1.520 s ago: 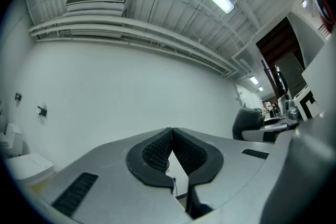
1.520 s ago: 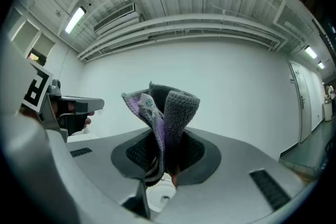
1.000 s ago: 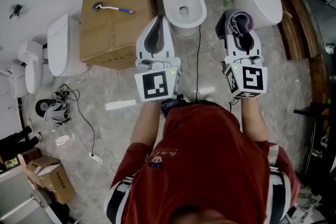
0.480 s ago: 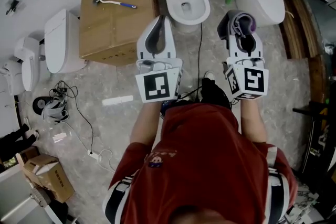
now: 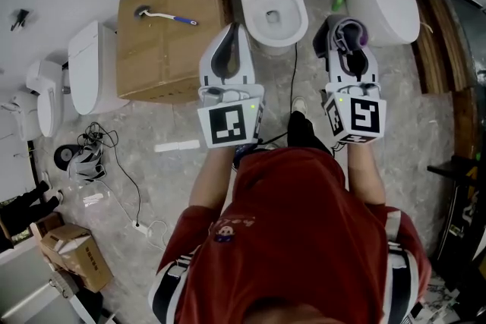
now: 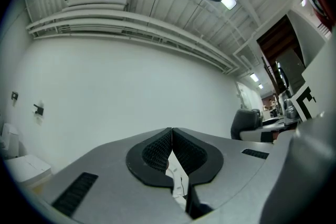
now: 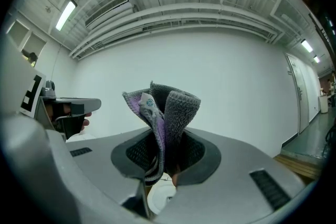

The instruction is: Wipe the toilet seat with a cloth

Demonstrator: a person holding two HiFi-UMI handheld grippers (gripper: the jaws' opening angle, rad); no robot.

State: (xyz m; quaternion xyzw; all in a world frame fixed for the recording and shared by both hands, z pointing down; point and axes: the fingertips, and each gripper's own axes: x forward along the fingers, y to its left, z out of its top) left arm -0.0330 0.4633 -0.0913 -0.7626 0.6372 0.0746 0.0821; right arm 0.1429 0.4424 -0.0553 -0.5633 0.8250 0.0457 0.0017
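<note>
Straight ahead on the floor [image 5: 171, 121], only your head view shows the toilet [image 5: 272, 19]: lid up, seat [image 5: 254, 11] bare, a cardboard box [image 5: 163, 42] just beside it and a second toilet [image 5: 383, 0] near. Your right gripper [image 7: 167, 136] clamps a grey-purple cloth [image 7: 170, 107] upright; your left gripper [image 6: 171, 136] is pressed together, empty. A black cable [image 5: 291, 87] crosses the open floor before the bowl.

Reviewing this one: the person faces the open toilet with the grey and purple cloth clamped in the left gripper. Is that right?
Not quite. The cloth is clamped in the right gripper, not the left, as the right gripper view shows. The left gripper is shut with nothing between its jaws. The person does face the open toilet.
</note>
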